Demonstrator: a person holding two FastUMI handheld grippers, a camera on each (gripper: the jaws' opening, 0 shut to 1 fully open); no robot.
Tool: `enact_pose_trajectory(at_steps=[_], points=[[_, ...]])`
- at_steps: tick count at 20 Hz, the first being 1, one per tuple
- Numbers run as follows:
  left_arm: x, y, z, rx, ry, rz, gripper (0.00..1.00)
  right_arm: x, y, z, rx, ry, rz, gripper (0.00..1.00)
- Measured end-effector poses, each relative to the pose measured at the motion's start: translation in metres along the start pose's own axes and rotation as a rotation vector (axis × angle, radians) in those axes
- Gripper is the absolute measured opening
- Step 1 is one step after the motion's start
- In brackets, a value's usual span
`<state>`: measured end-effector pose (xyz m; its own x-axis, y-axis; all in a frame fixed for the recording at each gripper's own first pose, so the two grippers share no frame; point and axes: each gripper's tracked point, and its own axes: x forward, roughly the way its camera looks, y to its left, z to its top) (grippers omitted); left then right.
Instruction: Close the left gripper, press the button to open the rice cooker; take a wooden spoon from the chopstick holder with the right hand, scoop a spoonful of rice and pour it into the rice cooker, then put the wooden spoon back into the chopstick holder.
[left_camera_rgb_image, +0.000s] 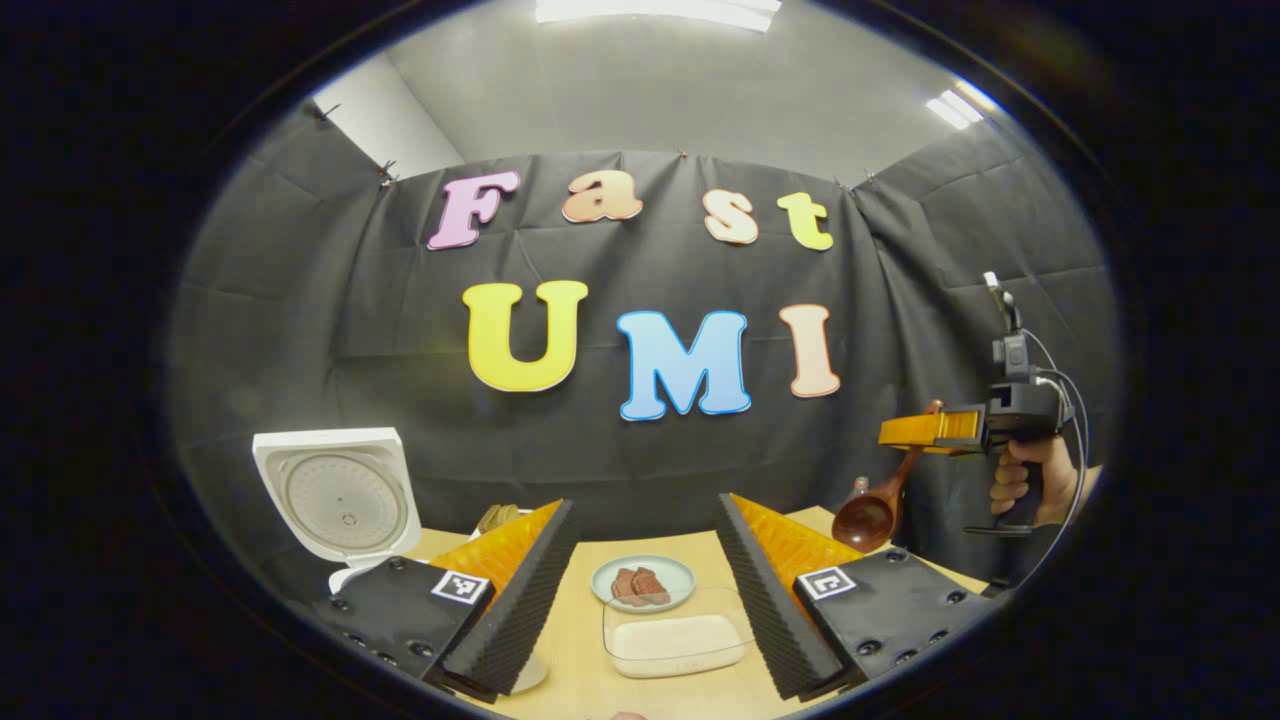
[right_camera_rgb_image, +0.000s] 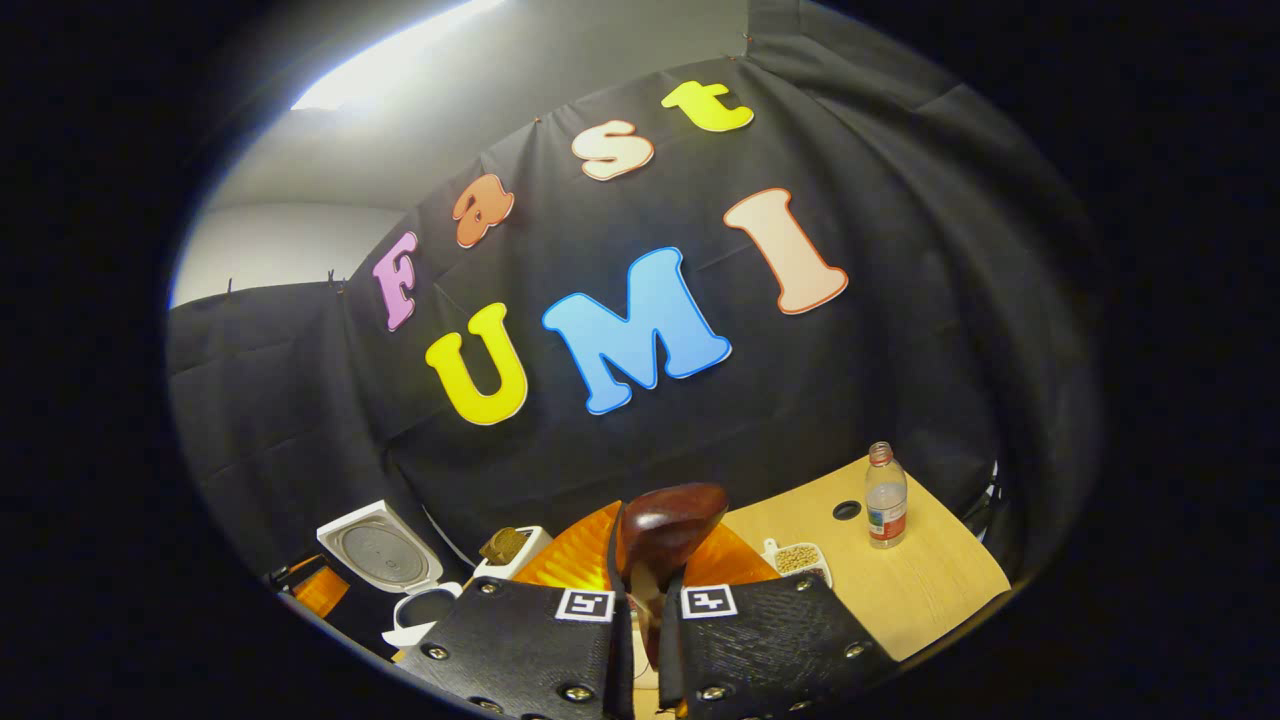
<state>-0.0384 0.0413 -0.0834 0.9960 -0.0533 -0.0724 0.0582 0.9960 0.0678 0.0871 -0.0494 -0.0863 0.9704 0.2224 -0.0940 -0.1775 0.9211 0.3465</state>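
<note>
Nearest the lens in the right gripper view: the right gripper (right_camera_rgb_image: 645, 625), its two black ribbed fingers drawn close on the handle of the dark brown, glossy wooden spoon (right_camera_rgb_image: 668, 530). Both fingers press the handle; only a narrow slit shows between them. The spoon's bowl stands up just beyond the fingertips.

From the left gripper view the same spoon (left_camera_rgb_image: 872, 512) hangs from the right gripper (left_camera_rgb_image: 935, 428), held off to the side by a hand (left_camera_rgb_image: 1020, 480). Long axis steeply tilted: handle end up in the orange fingers, bowl down and toward the table. Which way the bowl's hollow faces, I cannot tell.

Left gripper (left_camera_rgb_image: 648, 585): fingers spread wide, nothing between them. Past them, on the pale wooden table (left_camera_rgb_image: 570, 690), a clear rectangular container of white rice (left_camera_rgb_image: 678, 640) and a pale blue plate with reddish-brown pieces (left_camera_rgb_image: 642, 582).

White rice cooker (left_camera_rgb_image: 335, 500) stands at the table's left end, lid swung up.

Handling, as judgement: the spoon is stiff, light, not fragile. The lacquered finish looks slippery, so a grip on the handle's upper part may let it swivel under a loaded bowl. Holding nearer mid-handle would steady the scoop. Rice is loose and will spill if the bowl tips.

Chopstick holder: not identified with confidence.
</note>
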Motion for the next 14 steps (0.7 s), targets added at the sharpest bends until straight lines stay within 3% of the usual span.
enact_pose_trajectory(at_steps=[7,14], points=[[-0.015,0.019,-0.009,0.015,0.036,0.062,0.94,0.028,-0.055,-0.039,-0.028,0.045,-0.119,0.10],[-0.028,0.036,0.000,0.017,0.045,0.138,0.99,0.070,-0.088,-0.094,-0.080,0.087,-0.176,0.10]])
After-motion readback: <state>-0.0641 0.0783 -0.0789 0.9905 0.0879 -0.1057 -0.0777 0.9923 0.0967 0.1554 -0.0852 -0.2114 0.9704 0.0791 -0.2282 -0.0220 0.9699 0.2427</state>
